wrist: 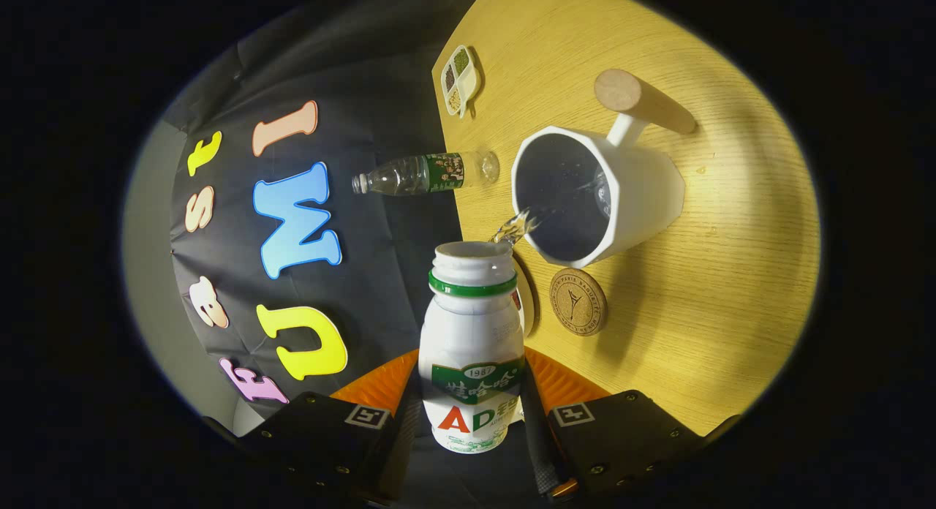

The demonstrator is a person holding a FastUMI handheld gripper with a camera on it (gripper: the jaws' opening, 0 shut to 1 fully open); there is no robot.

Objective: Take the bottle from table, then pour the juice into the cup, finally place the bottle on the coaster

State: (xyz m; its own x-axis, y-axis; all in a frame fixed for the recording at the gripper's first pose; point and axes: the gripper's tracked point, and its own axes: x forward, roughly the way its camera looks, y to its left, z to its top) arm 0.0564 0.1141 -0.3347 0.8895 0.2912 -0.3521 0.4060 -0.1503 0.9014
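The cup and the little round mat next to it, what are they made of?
The cup looks like white glazed ceramic: smooth, angular walls with a soft sheen; its handle looks like pale wood. The round coaster looks like cork, brown, speckled and matte, with a stamped mark. The white bottle held in the claw looks like opaque plastic.

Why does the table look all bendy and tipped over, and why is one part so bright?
In the gripper view, the fisheye lens curves the table edge; the hand-held gripper, shut on the white bottle, is tilted for pouring, so everything leans. A lamp brightens the wood past the cup, which casts a soft shadow; the stream blurs slightly.
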